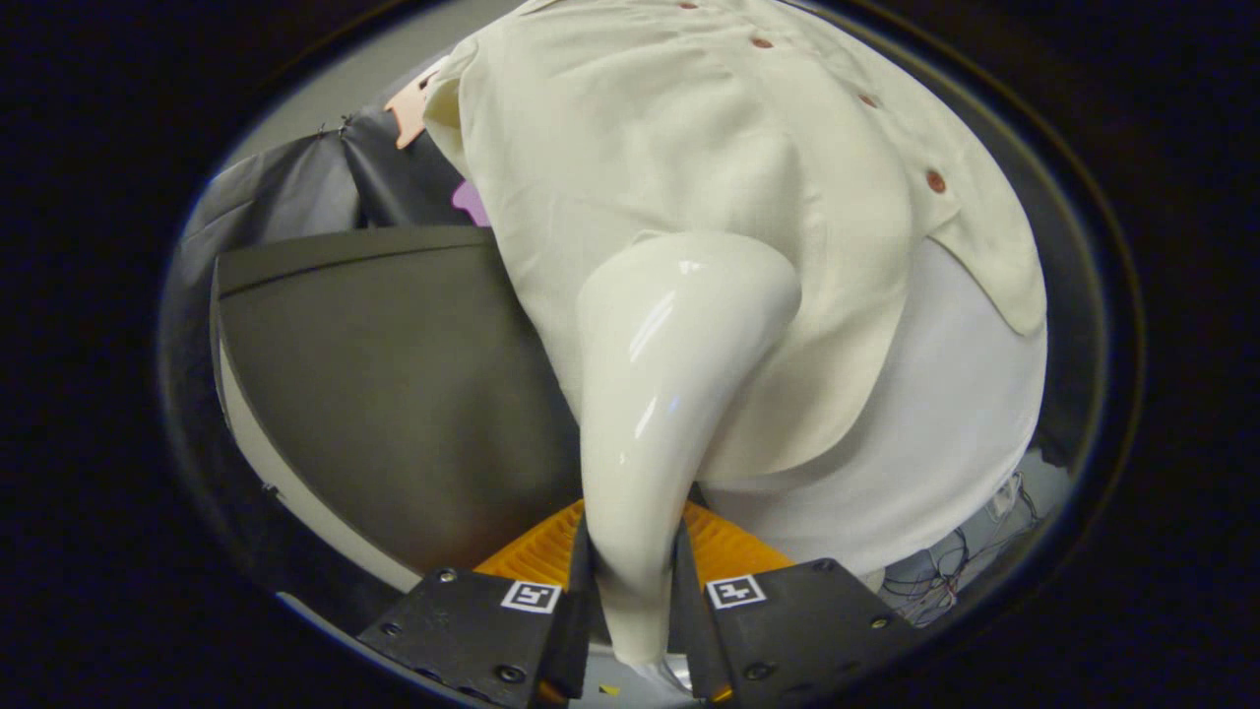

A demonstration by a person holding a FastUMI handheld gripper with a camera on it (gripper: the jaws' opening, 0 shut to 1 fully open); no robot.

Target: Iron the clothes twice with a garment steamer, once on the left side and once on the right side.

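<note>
Clamped in the claw (630, 581), one garment steamer (669, 394) presses its head against one cream shirt (669, 138).

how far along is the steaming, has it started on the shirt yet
Done: the claw is shut on the steamer. In hand: its head is up against the shirt, beside the button row. Left: one frame can't show whether either side's pass is finished, so both may remain.

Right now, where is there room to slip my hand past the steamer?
The hand-held gripper is shut on the white steamer, whose head presses the cream shirt, so it is crowded there. The bare dark grey board, bordered by the shirt and the black cloth wall, looks like the free patch.
</note>
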